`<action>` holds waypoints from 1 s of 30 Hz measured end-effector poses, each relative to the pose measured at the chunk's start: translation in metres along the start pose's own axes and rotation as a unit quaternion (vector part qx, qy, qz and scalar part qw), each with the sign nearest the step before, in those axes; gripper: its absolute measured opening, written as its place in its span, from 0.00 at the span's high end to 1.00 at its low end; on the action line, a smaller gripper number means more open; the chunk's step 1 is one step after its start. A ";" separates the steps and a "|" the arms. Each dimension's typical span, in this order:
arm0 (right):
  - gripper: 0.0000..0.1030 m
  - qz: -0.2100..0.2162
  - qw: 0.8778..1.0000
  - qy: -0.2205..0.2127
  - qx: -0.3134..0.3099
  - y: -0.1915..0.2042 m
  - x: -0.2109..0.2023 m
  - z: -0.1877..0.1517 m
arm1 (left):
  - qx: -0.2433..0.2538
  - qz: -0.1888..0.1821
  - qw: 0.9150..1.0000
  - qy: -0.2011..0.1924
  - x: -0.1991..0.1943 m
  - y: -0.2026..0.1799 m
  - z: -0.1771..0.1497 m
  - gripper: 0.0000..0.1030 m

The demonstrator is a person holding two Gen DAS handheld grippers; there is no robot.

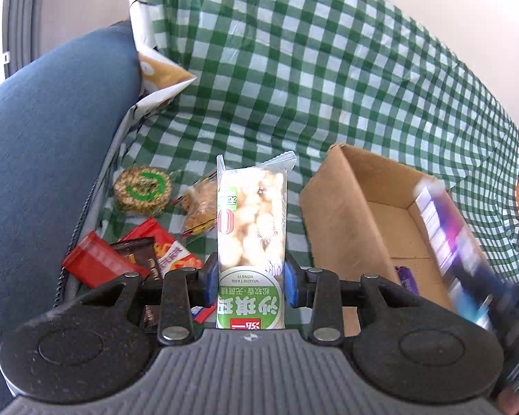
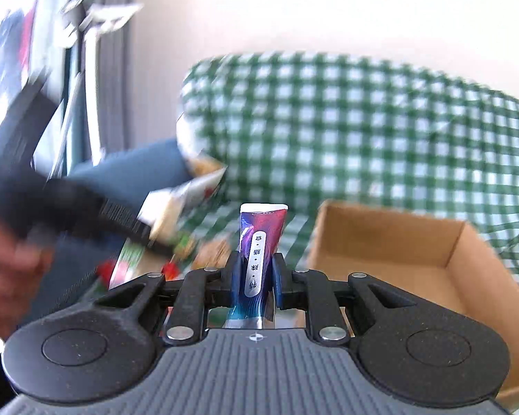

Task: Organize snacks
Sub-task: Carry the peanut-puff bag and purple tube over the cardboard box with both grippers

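snacks could slip as we carry them to the cardboard box (image 1: pixel 346 214), since our left gripper (image 1: pixel 252 285) jaws pinch only the low end of the tall rice-puff pack (image 1: pixel 251 221) while our right gripper (image 2: pixel 256 276) clamps a glossy purple pack (image 2: pixel 257 259).

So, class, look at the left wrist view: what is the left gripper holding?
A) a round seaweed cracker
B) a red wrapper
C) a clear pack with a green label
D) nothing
C: the left gripper is clamped on the clear pack with a green label, while the round cracker lies on the checked cloth.
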State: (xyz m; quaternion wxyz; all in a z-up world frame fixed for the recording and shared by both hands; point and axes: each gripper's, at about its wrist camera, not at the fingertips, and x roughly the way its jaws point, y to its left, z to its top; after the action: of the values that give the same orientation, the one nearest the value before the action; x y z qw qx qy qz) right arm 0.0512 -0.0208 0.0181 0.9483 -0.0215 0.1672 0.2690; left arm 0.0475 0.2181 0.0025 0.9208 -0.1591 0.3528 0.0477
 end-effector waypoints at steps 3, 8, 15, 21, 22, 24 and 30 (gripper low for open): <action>0.81 -0.020 0.999 -0.024 0.009 -0.031 -0.002 0.025 | 0.003 -0.003 1.000 -0.009 0.001 -0.009 0.002 0.61; 0.81 -0.065 0.997 -0.039 0.011 -0.089 0.007 0.045 | -0.005 -0.014 0.999 -0.030 0.004 -0.024 0.007 0.61; 0.81 -0.112 0.992 -0.009 0.064 -0.146 0.020 0.016 | 0.007 -0.042 0.997 -0.057 0.014 -0.061 0.011 0.61; 0.81 -0.128 0.991 -0.013 0.045 -0.154 0.019 0.006 | 0.011 -0.076 0.994 -0.077 0.025 -0.092 0.013 0.61; 0.81 -0.130 0.991 -0.011 0.041 -0.155 0.020 0.004 | 0.014 -0.080 0.994 -0.079 0.027 -0.097 0.012 0.61; 0.81 -0.134 0.990 -0.009 0.035 -0.158 0.022 0.003 | 0.014 -0.086 0.993 -0.080 0.033 -0.105 0.012 0.61; 0.81 -0.142 0.989 -0.006 0.035 -0.169 0.014 0.002 | 0.017 -0.106 0.991 -0.082 0.041 -0.120 0.009 0.61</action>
State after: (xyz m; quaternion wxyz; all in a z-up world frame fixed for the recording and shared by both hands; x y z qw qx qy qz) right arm 0.1503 -0.1577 0.0067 0.9780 -0.0106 0.1660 0.1262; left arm 0.1084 0.1064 0.0126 0.9491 -0.1754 0.2580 -0.0432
